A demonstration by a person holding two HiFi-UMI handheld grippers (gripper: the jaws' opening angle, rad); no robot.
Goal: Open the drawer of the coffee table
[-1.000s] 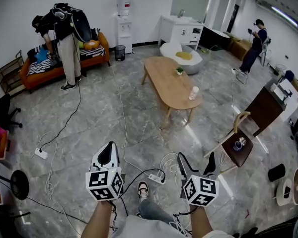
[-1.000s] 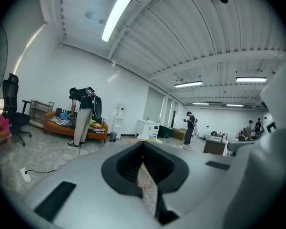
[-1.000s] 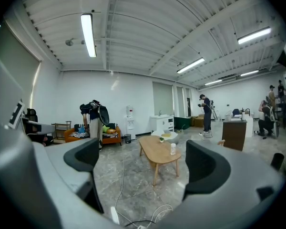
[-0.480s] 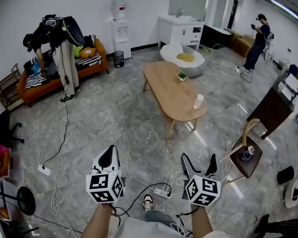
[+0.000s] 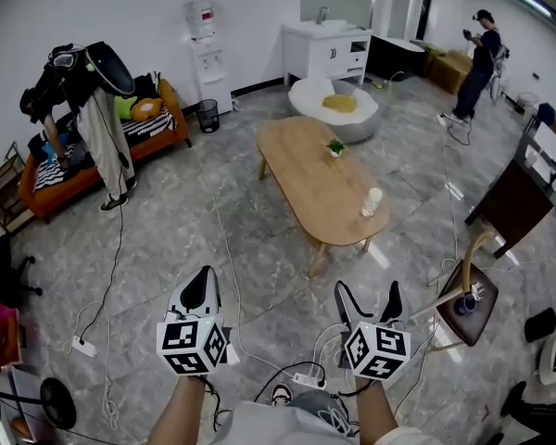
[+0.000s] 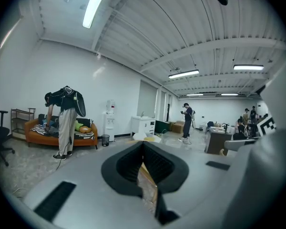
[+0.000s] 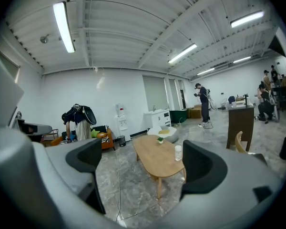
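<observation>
Barely begun: well short of the desk (image 5: 326, 179), far ahead across the floor; no drawer visible, none opened. Left gripper (image 5: 201, 284) jaws pressed together, right gripper (image 5: 366, 293) jaws spread, both empty.

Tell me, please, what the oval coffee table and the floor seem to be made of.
Coffee table: light wood or wood veneer, matte; even warm tan top and matching legs, no glare. Floor: polished grey stone or marble-look tile; pale veins and bright reflections of lights. Real stone or not, I cannot tell.
</observation>
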